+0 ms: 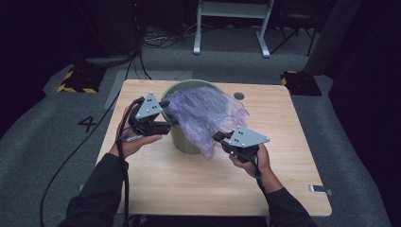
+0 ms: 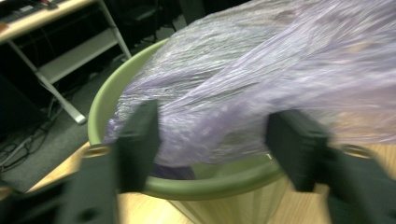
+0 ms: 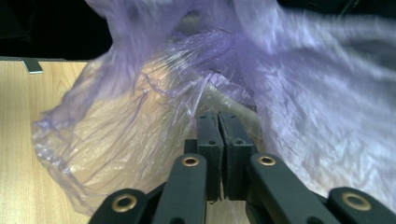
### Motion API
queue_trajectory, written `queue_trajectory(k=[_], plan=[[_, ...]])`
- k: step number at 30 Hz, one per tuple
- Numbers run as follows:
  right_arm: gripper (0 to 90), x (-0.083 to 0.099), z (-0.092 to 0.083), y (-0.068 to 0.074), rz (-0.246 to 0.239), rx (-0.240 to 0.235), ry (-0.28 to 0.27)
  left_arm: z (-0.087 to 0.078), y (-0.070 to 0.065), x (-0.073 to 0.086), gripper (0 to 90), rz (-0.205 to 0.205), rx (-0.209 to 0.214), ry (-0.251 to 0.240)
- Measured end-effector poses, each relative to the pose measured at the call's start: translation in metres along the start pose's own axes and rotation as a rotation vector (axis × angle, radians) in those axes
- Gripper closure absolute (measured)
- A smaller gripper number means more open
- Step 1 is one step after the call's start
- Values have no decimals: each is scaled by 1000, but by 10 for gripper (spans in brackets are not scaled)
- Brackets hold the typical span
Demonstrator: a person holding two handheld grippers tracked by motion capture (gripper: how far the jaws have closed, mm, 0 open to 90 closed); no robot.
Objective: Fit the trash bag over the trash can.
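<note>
Purple bag draped over green bin, left tool spread wide beside it, right tool pinched together at its edge.

one green bin. one purple bag, draped over it. one wooden table. two grippers, a left gripper and a right gripper, one in each hand. one white frame on the floor behind.
</note>
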State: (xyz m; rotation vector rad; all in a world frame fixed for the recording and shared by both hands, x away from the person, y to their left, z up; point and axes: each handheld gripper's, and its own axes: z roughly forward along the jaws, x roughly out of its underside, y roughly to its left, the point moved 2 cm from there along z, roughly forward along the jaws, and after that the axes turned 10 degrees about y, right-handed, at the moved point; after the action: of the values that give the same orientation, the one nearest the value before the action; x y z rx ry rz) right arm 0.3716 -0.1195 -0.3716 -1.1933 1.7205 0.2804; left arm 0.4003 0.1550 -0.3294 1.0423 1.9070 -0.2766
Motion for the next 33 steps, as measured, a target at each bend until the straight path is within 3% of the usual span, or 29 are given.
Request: queue_trajectory(k=[5, 10, 13, 16, 21, 25, 29, 33], plan=[[890, -3, 2, 2, -14, 0, 4, -8, -20, 7, 179, 0, 41, -51], [891, -5, 3, 2, -8, 5, 2, -11, -37, 15, 159, 17, 24, -64], [894, -7, 4, 4, -14, 4, 7, -13, -44, 20, 156, -14, 38, -83], [894, -9, 5, 5, -20, 9, 6, -12, -57, 23, 154, 12, 39, -76], [896, -11, 7, 7, -28, 10, 8, -5, -84, 24, 154, 56, 112, -50], [896, -13, 8, 7, -30, 14, 12, 2, -100, 21, 154, 80, 134, -47], [896, -15, 9, 9, -42, 16, 16, 12, -102, 19, 162, 65, 97, -23], [888, -15, 9, 9, -49, 15, 18, 18, -96, 21, 352, 40, 60, -8]])
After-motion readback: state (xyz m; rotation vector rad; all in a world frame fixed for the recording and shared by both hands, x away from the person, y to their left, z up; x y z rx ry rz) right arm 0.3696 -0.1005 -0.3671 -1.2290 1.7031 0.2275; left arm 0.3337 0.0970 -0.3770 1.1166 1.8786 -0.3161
